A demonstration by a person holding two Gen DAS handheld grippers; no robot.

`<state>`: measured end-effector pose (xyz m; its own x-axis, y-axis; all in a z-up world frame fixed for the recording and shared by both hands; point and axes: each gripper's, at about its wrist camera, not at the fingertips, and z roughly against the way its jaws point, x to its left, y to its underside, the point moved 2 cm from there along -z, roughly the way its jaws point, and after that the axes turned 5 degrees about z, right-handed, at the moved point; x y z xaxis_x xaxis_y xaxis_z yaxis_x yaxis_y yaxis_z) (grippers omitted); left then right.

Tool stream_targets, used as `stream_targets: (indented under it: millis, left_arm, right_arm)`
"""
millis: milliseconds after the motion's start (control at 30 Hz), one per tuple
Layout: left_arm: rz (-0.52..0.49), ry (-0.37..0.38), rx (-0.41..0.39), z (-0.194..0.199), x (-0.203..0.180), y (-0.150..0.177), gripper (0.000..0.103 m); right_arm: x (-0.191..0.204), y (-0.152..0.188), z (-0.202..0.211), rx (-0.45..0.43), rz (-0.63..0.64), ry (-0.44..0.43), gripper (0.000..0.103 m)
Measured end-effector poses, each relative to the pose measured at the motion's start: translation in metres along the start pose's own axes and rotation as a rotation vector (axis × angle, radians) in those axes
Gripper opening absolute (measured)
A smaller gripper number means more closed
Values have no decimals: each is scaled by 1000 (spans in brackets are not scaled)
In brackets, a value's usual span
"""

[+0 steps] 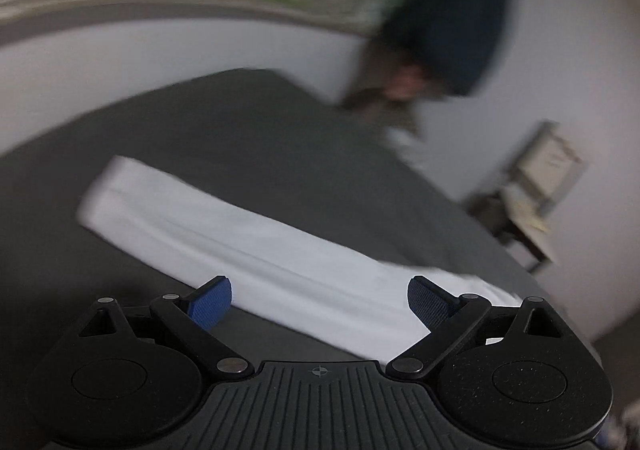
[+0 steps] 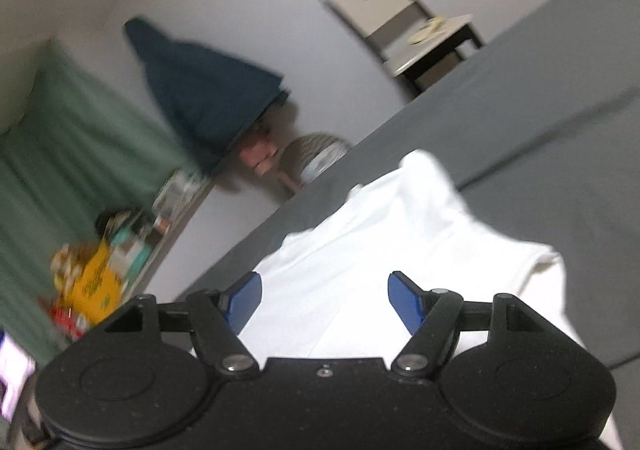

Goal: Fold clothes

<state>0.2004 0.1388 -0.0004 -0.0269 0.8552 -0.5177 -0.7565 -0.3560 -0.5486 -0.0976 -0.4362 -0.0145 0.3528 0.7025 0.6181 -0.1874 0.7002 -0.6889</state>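
A white garment [image 1: 240, 234] lies folded into a long narrow strip on the grey bed [image 1: 240, 122]. My left gripper [image 1: 319, 300] is open and empty, held just above the strip's near edge. In the right wrist view the same white garment [image 2: 384, 234] stretches away from me on the grey bed [image 2: 520, 122]. My right gripper [image 2: 325, 300] is open and empty, hovering over the garment's near end. Both views are blurred.
A dark blue garment [image 2: 200, 98] hangs on the white wall. A small table with a box [image 2: 404, 14] stands beyond the bed; it also shows in the left wrist view [image 1: 536, 186]. A cluttered shelf [image 2: 104, 270] and green curtain [image 2: 60, 154] stand to the side.
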Motion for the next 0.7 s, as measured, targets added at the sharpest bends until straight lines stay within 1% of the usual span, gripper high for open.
stream_targets:
  millis: [33,67,100,133,200,233,300,333,433,500,533,600,633,667,700]
  left_arm:
    - [20,-51,31,3,0,-20,96]
    - [16,-109,41,7,-4,-35,96]
    - [-14,-168,47,9,-9,-44,96]
    - [-83,-227,64,7,-16,-50,96]
    - [-229,-313,104,-6,-20,-54,96]
    - [-261,-338,108,-16,-11,-53,96]
    - [-322,-388,113,-37,7,-52,96]
    - [-325,-405,103,-49,18,-55,96]
    - [-284,-367,20,-68,46,-67,95]
    - [-178,-310,-25,-73,67,-76,95]
    - [-132,-291,-33,-76,76,-79,95]
    - [-95,-260,-41,-81,88,-83,76]
    - [-87,-264,-37,-87,91,-84,61]
    - [-82,-270,-32,-92,94,-85,55]
    - [-94,-283,-15,-100,95,-83,54]
  right_arm:
    - [8,3,0,16,35,-8,69]
    - [19,7,-1,33,72,-21,70]
    - [31,11,-2,50,107,-35,70]
    - [46,13,-6,62,132,-50,70]
    - [67,19,-16,73,147,-99,72]
    - [77,22,-20,75,145,-124,72]
    - [87,28,-30,68,102,-157,72]
    - [91,32,-35,62,74,-170,72]
    - [93,53,-42,56,22,-211,72]
    - [93,64,-44,105,33,-214,72]
    - [94,65,-44,118,35,-222,72]
    - [94,67,-44,144,40,-238,72]
    - [95,67,-44,153,42,-246,72]
    - [96,66,-45,145,40,-255,72]
    - [96,65,-46,136,39,-262,72]
